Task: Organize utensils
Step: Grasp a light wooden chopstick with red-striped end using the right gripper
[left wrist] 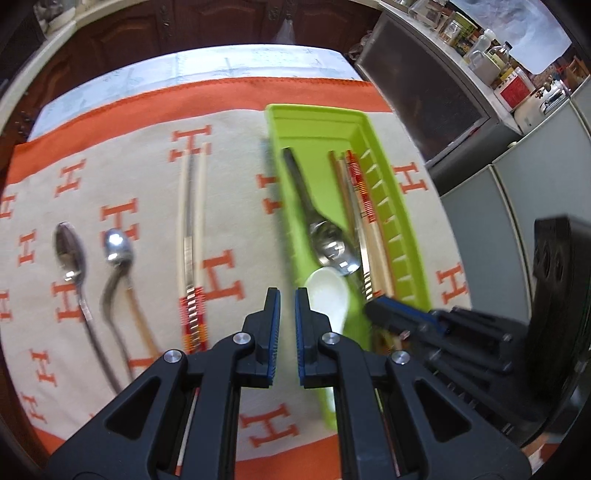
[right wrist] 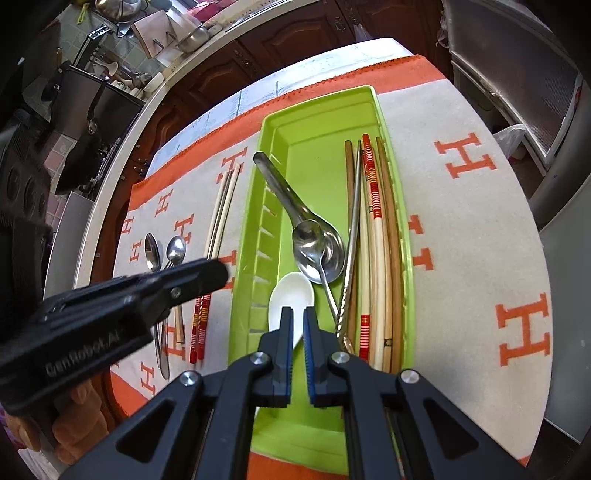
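A green tray [right wrist: 373, 96] [left wrist: 275, 147] holds a large metal spoon [right wrist: 317, 243] [left wrist: 325, 243], a white ceramic spoon [right wrist: 290, 295] [left wrist: 328, 291], a thin metal spoon and several chopsticks [right wrist: 376, 236] [left wrist: 356, 181]. On the cloth to its left lie two metal spoons [left wrist: 70, 254] [left wrist: 118, 251] and a chopstick pair [left wrist: 190, 236] [right wrist: 221, 206]. My right gripper [right wrist: 297, 314] hovers over the white spoon's handle, jaws nearly closed with a narrow gap, holding nothing. My left gripper [left wrist: 286, 295] is above the cloth just left of the tray, jaws narrowly apart, empty.
The beige cloth with orange H marks and orange border [left wrist: 221, 92] covers the table. Dark wood cabinets [left wrist: 184, 22] stand behind. A counter with jars [left wrist: 480, 44] is at right; kitchen pans and racks [right wrist: 92, 92] are at far left.
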Available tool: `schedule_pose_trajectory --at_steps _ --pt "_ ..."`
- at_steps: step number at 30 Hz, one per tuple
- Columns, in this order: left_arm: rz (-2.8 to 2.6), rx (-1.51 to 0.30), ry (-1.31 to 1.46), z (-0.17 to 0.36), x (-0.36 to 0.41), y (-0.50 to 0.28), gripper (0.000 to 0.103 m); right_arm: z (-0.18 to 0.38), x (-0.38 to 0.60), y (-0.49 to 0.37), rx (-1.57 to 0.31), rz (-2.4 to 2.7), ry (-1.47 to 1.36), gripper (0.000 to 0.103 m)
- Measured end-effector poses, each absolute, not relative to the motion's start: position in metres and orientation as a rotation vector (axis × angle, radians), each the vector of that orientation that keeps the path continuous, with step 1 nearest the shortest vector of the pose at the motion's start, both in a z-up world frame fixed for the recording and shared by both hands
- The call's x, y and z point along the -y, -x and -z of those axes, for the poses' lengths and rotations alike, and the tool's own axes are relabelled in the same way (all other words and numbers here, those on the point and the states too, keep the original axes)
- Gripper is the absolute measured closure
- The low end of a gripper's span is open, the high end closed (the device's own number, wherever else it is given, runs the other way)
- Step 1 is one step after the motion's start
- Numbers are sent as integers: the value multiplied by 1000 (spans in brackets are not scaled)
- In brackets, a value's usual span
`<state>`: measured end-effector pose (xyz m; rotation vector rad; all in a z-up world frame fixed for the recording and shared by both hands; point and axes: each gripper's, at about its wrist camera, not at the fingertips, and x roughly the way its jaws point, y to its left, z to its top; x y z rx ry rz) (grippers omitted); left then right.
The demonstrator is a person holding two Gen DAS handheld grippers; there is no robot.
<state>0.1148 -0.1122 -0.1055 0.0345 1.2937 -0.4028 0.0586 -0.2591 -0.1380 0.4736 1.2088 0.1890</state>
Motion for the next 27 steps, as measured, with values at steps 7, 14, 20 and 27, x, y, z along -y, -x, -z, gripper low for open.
schedule_pose_trajectory --at_steps 7,14,20,27 --pt "300 -1278 -55 107 61 -105 99 133 249 -57 -1212 -194 -459 97" --pt "217 -1286 -26 117 15 -116 99 121 228 -61 -1201 -220 -414 97" --pt "223 -1266 -23 109 4 -126 99 108 201 -79 -1207 -290 -373 97" --pt "240 -1275 -62 108 12 -149 99 116 166 -129 -1305 -322 -394 97"
